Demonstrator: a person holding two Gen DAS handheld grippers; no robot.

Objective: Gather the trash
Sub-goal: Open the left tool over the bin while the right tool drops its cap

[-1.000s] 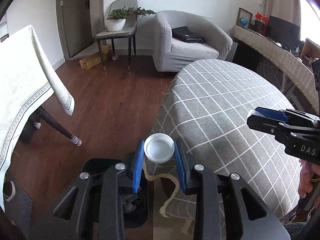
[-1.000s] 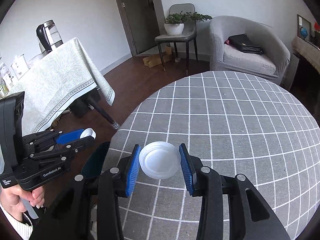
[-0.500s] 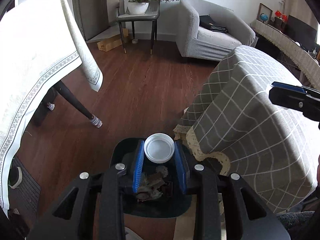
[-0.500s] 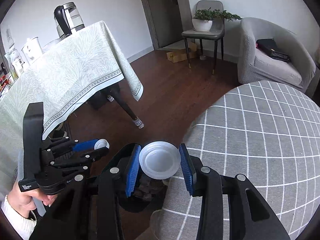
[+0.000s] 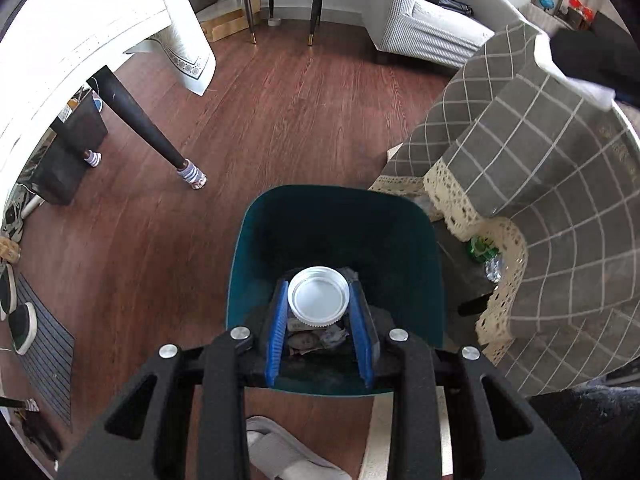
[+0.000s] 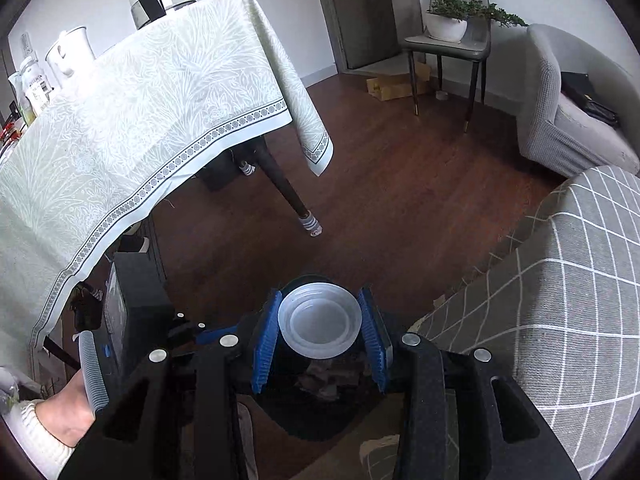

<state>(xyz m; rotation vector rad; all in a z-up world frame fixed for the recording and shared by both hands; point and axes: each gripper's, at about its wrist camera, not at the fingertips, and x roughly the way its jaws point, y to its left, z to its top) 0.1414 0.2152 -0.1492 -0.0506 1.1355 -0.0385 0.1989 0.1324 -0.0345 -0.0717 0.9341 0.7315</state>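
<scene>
My left gripper [image 5: 319,300] is shut on a small white ribbed cap [image 5: 318,297], pointing steeply down over the mouth of a dark teal bin [image 5: 256,240] on the wood floor. Crumpled scraps [image 5: 316,338] lie at the bin's bottom. My right gripper [image 6: 320,326] is shut on a wider translucent white lid [image 6: 320,326], and the same bin [image 6: 312,424] shows dark beneath it with scraps [image 6: 332,378] inside. The left gripper's body [image 6: 132,344] and the hand holding it [image 6: 68,412] appear at the lower left of the right wrist view.
The grey checked tablecloth with a lace hem [image 5: 540,208] hangs right beside the bin. A table with a pale green cloth [image 6: 132,120] and dark leg [image 6: 288,196] stands to the left. A grey slipper [image 5: 280,456] lies near the bin. Armchair [image 6: 568,112] and chair [image 6: 448,44] stand farther back.
Both grippers have swung off the checked table and tilted down over the bin, each still gripping its lid. The bin now fills the lower middle of the left wrist view.
</scene>
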